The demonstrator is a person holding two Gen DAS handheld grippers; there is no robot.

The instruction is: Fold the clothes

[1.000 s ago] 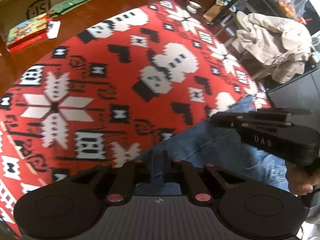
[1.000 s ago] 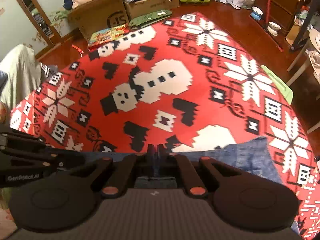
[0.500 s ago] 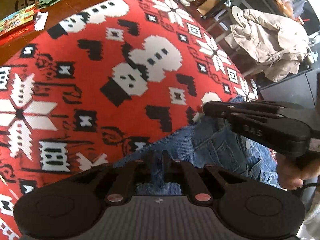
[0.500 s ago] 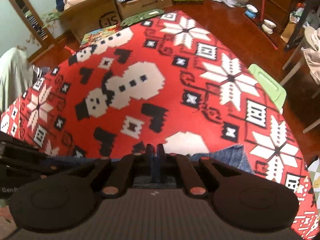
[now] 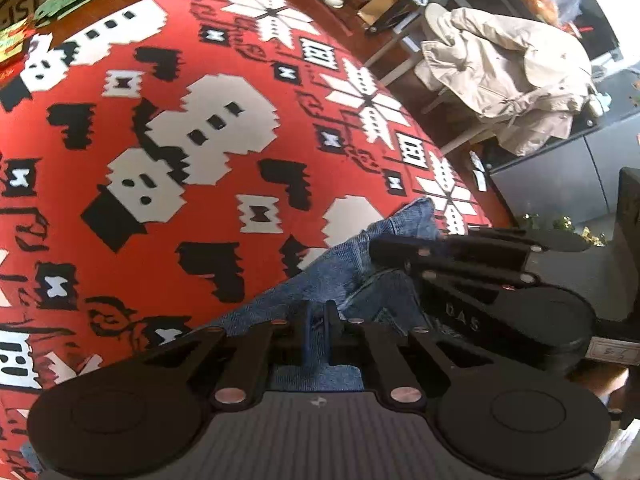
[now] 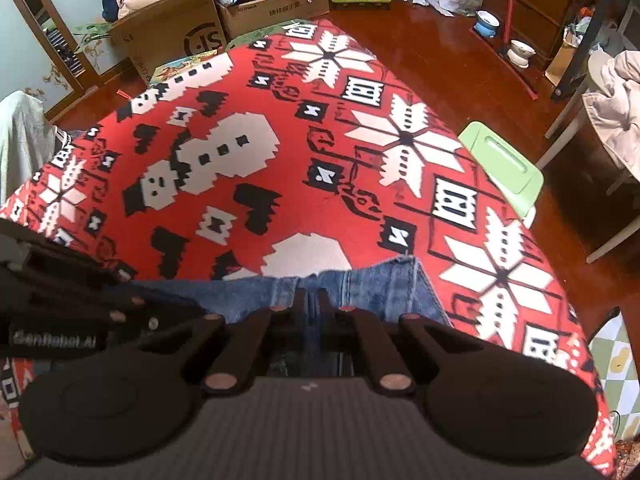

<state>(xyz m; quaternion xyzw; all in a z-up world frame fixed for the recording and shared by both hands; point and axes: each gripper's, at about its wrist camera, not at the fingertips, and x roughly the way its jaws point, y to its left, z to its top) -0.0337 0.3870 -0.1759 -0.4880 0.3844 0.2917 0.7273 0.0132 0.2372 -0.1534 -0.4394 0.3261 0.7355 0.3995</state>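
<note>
We have both tools, left tool (image 5: 318,316) and right tool (image 6: 310,304), clamped on the jeans (image 6: 360,284) edge; denim may slip if the pull is uneven.

I count one pair of blue jeans (image 6: 360,286) on one red snowman blanket (image 6: 280,92). Past its far edge: two cardboard boxes (image 6: 172,38), two bowls (image 6: 487,23). One green board (image 6: 506,168) sits at its right edge.

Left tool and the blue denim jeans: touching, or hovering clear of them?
Touching. The left wrist view shows the left tool shut, with a fold of the blue denim jeans pinched between its fingers.
</note>
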